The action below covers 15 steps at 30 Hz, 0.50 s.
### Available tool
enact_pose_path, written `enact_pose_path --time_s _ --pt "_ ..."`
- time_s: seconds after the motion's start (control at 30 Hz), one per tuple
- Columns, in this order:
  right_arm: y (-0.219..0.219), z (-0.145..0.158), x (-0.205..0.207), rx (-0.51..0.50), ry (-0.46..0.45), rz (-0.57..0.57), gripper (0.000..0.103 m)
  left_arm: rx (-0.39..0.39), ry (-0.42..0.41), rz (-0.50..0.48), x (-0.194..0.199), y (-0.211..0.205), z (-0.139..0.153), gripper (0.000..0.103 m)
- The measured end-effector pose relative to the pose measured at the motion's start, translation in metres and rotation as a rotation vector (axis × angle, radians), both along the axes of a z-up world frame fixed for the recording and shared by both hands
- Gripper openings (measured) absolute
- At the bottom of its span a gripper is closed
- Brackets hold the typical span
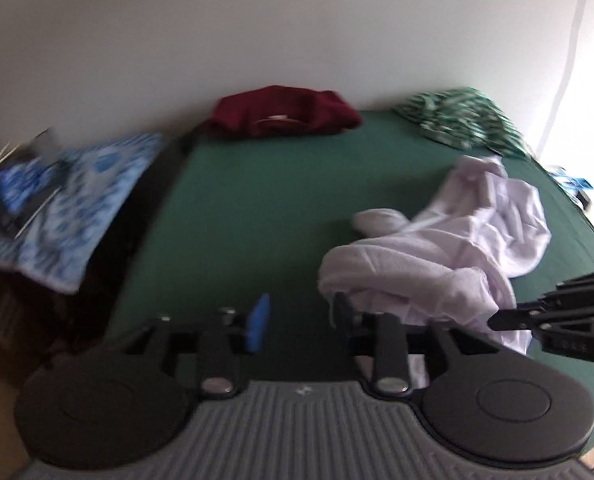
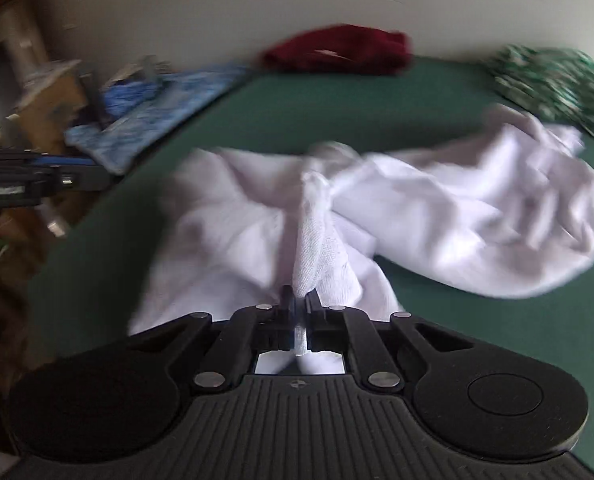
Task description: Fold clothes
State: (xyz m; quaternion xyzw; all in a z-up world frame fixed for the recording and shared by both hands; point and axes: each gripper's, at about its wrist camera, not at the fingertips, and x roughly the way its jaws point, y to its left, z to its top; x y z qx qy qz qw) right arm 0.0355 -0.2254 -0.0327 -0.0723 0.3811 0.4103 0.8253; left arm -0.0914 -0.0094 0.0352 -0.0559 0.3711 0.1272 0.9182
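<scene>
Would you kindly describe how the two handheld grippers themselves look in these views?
Both are matte black linkage mechanisms with silver pivot bolts, two round black discs and a ribbed base. The left gripper has a grey ribbed base and one blue fingertip pad. The right gripper has a darker base. No cables or sleeves show.

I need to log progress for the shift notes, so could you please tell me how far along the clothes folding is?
Done, apparently: a dark red garment lies folded at the far edge of the green table. In hand: the right gripper is shut on a bunched edge of the crumpled white garment, while the left gripper is open and holds nothing. Left: the white piece is unfolded, and the green-and-white patterned garment looks heaped.
</scene>
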Motion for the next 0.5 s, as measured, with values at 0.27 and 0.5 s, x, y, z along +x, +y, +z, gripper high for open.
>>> enact_pose_path --time_s 0.27,0.5 --pt "-0.118 0.034 0.057 0.178 0.003 -0.347 0.005 -0.147 0.1 -0.144 0.001 -0.054 -0.041 0.094" --pt "-0.2 0.058 0.025 -0.052 -0.245 -0.685 0.01 -0.115 0.211 -0.325 0.043 -0.114 -0.077 0.055"
